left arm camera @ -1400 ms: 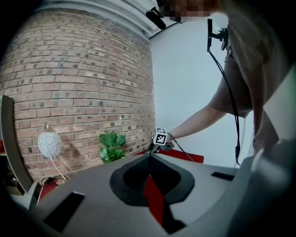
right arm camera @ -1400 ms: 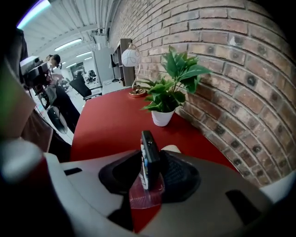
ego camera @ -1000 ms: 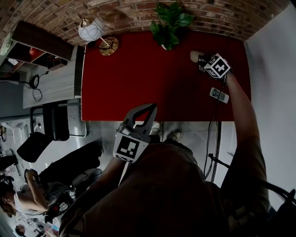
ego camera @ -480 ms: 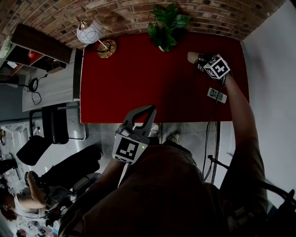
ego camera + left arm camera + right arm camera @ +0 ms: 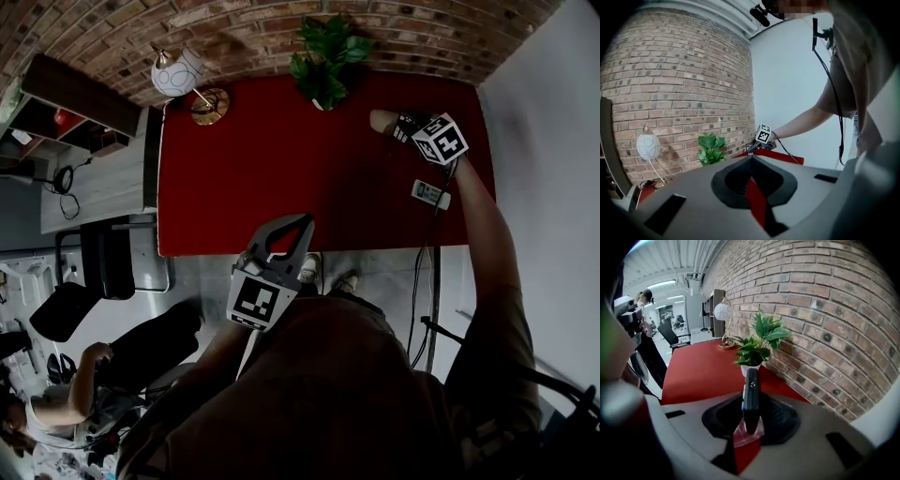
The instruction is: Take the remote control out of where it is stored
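Note:
Over the far right of the red table (image 5: 262,178), my right gripper (image 5: 401,125) is shut on a dark, slim remote control (image 5: 751,385). The remote stands edge-on between the jaws, with a scrap of clear plastic (image 5: 749,436) at its lower end. In the head view a pale end (image 5: 380,119) sticks out past the jaws. A second, white remote (image 5: 430,194) lies flat on the table just below that hand. My left gripper (image 5: 286,232) is shut with nothing in it and hangs near my body, off the table's front edge.
A potted plant (image 5: 323,56) stands at the table's back edge by the brick wall, close to the right gripper. At the back left corner is a globe lamp (image 5: 178,70). A grey side desk (image 5: 94,187) and office chairs (image 5: 103,258) stand to the left. A cable (image 5: 419,281) hangs off the right arm.
The head camera has drifted, so the table sits a little higher and further left in the picture. Both grippers hold about the same places and the same grip.

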The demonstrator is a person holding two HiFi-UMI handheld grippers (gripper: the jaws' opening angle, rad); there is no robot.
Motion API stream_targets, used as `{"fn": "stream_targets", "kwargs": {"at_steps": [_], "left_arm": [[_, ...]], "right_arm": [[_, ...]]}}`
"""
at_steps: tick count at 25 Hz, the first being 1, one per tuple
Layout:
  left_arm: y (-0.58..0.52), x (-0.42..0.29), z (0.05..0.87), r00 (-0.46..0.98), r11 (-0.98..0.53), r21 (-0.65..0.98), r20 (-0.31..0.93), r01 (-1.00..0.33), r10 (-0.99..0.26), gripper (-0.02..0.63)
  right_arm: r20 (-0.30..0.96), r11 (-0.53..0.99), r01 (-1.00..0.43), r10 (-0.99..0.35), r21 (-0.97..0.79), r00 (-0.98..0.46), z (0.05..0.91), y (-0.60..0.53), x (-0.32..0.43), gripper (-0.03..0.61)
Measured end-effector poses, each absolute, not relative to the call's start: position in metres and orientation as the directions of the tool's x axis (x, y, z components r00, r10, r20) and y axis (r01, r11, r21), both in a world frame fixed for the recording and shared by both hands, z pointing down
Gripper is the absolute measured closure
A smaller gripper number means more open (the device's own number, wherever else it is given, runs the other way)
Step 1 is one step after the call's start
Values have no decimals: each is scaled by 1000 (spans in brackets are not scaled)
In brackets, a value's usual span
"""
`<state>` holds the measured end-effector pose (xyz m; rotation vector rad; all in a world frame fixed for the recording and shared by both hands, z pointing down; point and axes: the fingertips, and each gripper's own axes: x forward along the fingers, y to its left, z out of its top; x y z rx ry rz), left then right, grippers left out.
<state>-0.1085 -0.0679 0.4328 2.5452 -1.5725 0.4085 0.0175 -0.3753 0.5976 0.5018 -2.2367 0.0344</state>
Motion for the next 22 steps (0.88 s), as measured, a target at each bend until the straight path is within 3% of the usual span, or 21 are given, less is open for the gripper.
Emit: {"fn": "stream_targets", "kwargs": {"at_steps": [7,22], "left_arm": [[-72,-100,429,439,-468,-48,274,-882,-856,603],[-93,-91,411,479,-510,-98,230,-855,-847,603]], "right_arm": [[676,919,-358,-368,163,-638,559,-365,21,483],[402,884,-410,-467,225,-788,430,-299,37,483]]}}
